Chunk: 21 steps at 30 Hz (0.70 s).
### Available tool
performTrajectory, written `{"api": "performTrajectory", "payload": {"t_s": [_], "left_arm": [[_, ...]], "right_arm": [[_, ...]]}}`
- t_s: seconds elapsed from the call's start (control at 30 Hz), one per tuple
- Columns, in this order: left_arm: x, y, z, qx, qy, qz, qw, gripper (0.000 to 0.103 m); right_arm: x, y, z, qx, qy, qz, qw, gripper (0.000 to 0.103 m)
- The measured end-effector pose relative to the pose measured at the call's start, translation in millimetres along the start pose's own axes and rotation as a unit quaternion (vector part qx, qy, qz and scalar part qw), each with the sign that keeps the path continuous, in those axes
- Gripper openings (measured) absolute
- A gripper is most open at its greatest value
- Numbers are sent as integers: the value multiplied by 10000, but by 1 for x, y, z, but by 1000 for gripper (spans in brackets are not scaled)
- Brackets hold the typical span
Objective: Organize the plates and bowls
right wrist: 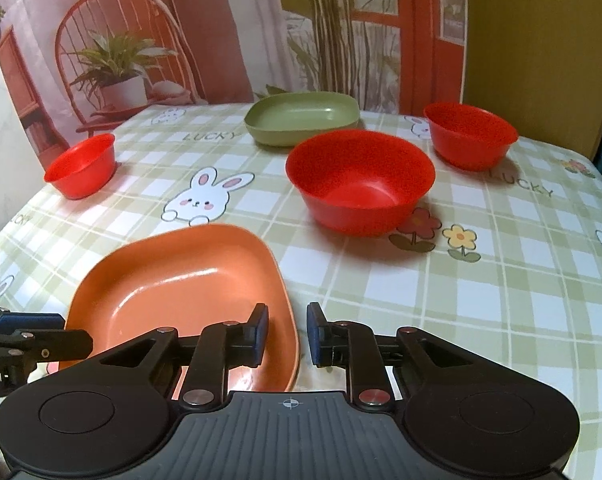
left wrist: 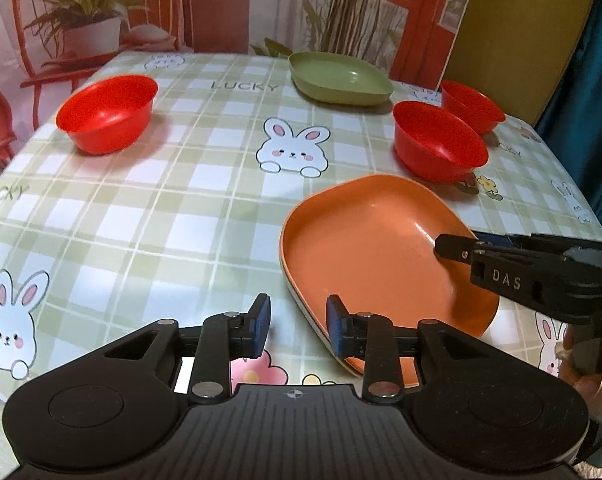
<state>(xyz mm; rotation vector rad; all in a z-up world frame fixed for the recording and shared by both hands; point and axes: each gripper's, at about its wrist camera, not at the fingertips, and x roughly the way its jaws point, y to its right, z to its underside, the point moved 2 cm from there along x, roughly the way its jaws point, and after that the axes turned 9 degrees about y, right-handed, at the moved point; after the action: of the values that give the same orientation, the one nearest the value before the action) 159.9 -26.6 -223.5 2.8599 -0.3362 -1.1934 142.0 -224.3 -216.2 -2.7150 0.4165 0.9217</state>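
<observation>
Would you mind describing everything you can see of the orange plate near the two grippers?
The orange plate is a shallow, rounded-rectangular dish with a raised rim and a paler underside edge, glossy like plastic. It is empty and lies upright and flat on the checked tablecloth, at the near side of the table. Each gripper straddles a rim: the left gripper its near-left edge, the right gripper its near-right edge, jaws slightly apart. Pad contact is unclear.
</observation>
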Motion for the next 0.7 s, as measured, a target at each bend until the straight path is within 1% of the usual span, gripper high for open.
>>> {"api": "performTrajectory", "payload": {"t_s": [0.13,0.33,0.47,0.7], "left_arm": [[0,-1,1,-30,11,-7,10000,35],[-1,-4,-1,-20,98,-52,9999,35],[-5,-6,-10,-5,279,-109,9996,35],[-16,-3,-30,229,654,-158,9975,35]], "right_arm": [[0,1,1,36,15,3,10000,19],[0,1,-1,4,39,-36,10000,19],[-7,1,-8,34,213,-75,9997,21],[-17,6,-23,109,412,-83,9991,21]]}}
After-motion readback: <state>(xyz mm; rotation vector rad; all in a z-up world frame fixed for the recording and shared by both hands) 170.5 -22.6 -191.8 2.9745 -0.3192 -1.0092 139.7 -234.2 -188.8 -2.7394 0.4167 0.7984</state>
